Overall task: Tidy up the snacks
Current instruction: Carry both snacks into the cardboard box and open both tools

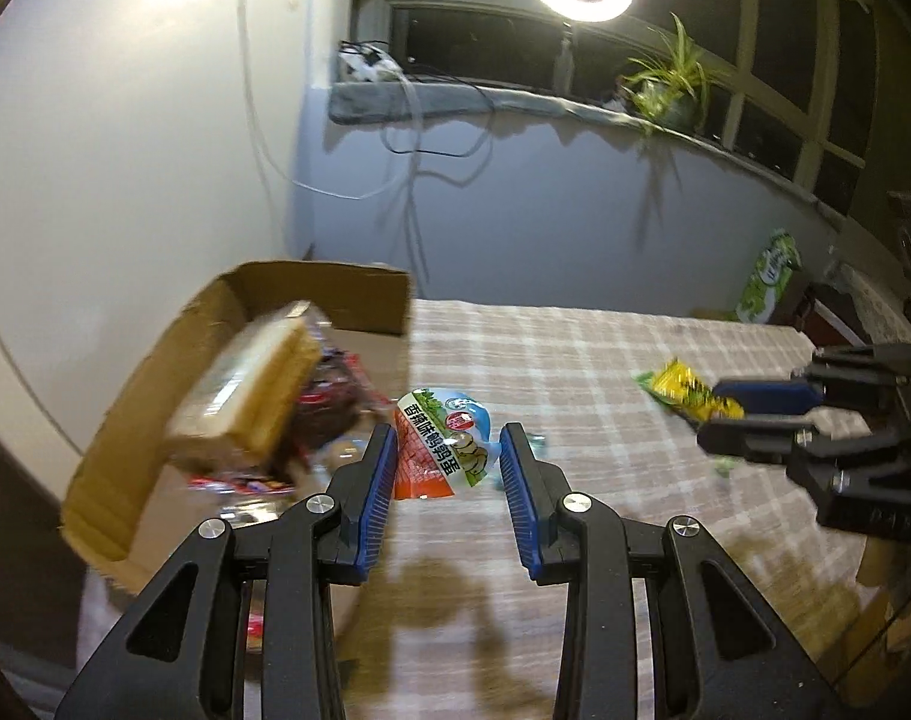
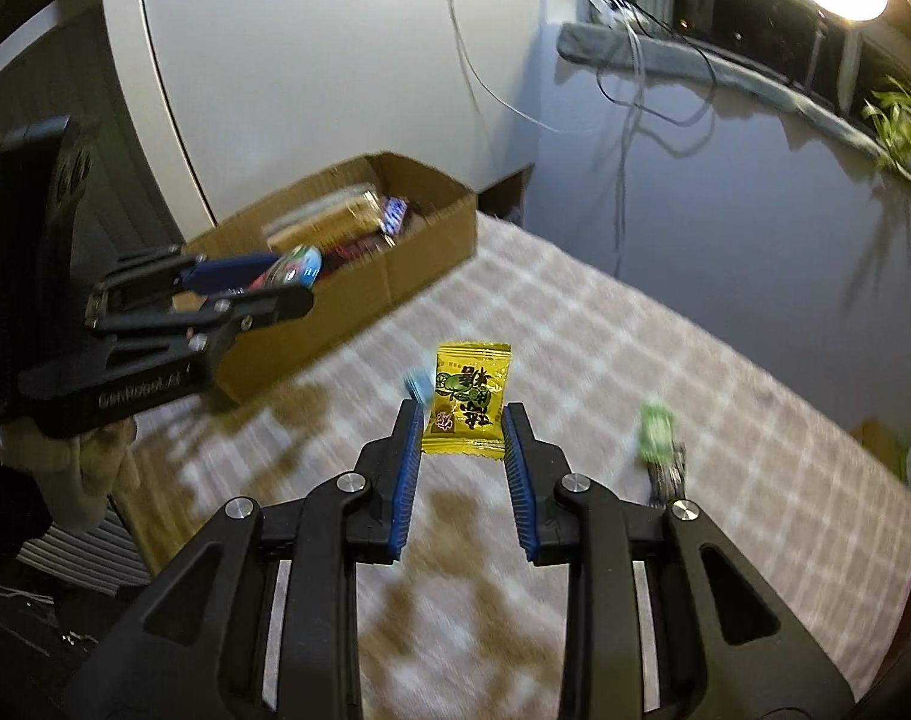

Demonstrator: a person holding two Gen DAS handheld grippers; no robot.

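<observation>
Snack packets — quail-egg pouch (image 1: 443, 444) clamped in left gripper (image 1: 446, 462), yellow candy (image 2: 469, 405) in right gripper (image 2: 463, 438) — release each well inside the cardboard box (image 1: 119, 420).

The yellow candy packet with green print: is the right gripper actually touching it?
Touching. In the right wrist view the yellow candy packet sits squeezed between the right gripper's blue ribbed jaws, both pads pressed against its edges, lifted above the checked tablecloth.

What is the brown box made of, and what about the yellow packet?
The brown box looks like plain cardboard: matte brown, with folded flaps and raw cut edges. The yellow packet, pinched in the right gripper, seems to be thin glossy plastic film, printed, with crimped zigzag ends; it could be foil-lined.
</observation>
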